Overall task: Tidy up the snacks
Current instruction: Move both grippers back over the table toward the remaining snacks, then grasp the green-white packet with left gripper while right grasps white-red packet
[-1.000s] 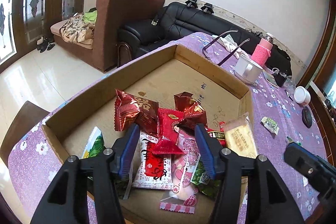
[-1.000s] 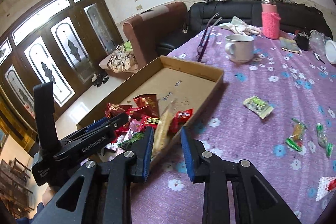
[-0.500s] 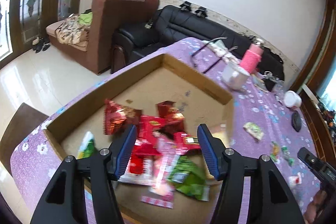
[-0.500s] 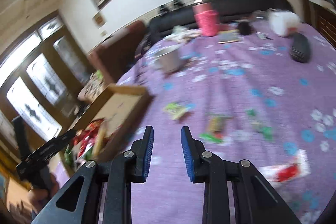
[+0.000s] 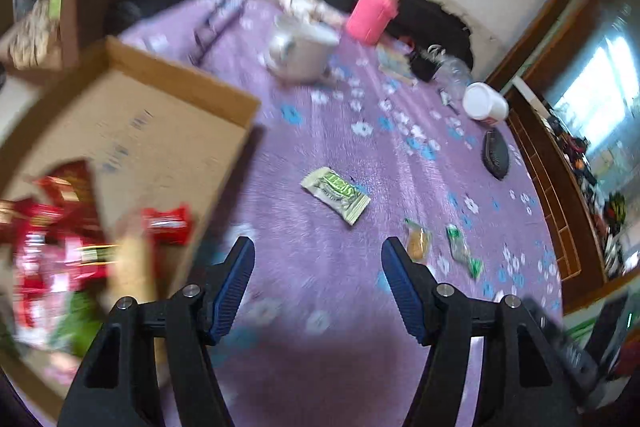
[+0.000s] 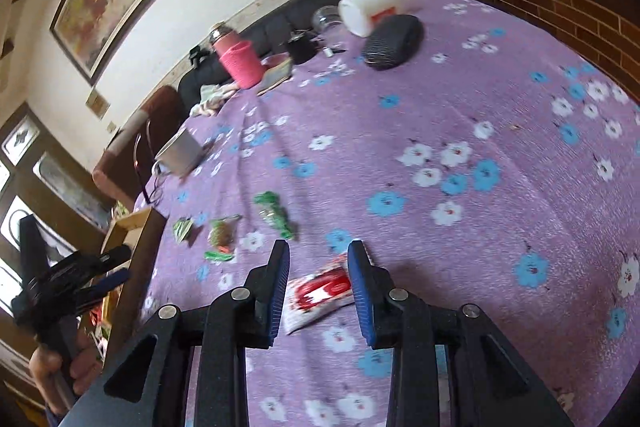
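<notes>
Two hand-held grippers over a table covered with a purple flowered cloth [image 6: 500, 99]. The left gripper [image 5: 316, 257] stands over bare cloth just beside the cardboard box [image 5: 168, 131]; its jaws are opening, well apart, with nothing between them. The box, at the left of that view, holds a blurred heap of red, pink and green snack packets [image 5: 56, 247]. Ahead of the left gripper a pale green packet [image 5: 335, 194] lies alone on the cloth; an orange packet [image 5: 418, 245] and a green packet [image 5: 462, 253] lie near the right finger. The right gripper [image 6: 319, 259] is lowered over a red-and-white packet [image 6: 320, 293], which lies flat on the cloth between the blue pads [image 6: 360, 291]; the jaws are opening slightly and the pads do not press on it. Beyond it lie more green sweets [image 6: 276, 213]. Farther back stand a white mug [image 6: 180, 151], a pink bottle [image 6: 238, 61] and a white tub [image 6: 370, 7].
</notes>
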A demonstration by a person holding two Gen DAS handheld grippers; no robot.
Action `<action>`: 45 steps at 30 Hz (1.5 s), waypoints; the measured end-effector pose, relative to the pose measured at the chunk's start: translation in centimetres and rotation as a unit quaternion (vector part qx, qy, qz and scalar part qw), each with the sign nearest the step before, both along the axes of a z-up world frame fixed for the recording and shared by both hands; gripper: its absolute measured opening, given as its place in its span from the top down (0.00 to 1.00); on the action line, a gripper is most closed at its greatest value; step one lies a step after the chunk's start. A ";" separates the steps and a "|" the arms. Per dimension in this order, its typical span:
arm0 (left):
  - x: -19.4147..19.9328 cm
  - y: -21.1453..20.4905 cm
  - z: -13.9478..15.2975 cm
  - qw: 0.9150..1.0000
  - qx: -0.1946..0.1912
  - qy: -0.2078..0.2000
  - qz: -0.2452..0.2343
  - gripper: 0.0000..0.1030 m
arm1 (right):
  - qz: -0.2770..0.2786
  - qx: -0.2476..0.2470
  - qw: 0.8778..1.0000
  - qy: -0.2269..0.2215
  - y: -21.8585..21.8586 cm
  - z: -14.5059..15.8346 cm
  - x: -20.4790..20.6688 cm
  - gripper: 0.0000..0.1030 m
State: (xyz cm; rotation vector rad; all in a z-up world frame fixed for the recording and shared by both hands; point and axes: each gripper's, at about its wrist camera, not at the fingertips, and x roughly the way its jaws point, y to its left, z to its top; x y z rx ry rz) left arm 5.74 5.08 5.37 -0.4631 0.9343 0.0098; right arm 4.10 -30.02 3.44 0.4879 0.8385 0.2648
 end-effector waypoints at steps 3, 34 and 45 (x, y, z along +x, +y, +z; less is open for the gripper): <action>3.4 0.1 -1.7 0.998 -0.037 0.041 0.017 0.37 | -0.005 0.004 1.000 -0.006 -0.5 -0.3 0.2 0.69; 2.9 -3.8 -3.8 0.995 0.090 -0.015 -0.039 0.78 | 0.081 0.080 0.993 -0.004 0.9 -1.4 0.6 0.62; 3.0 -3.8 -3.7 0.995 0.087 -0.014 -0.042 0.78 | 0.163 0.091 0.981 0.052 3.6 -3.0 1.0 0.58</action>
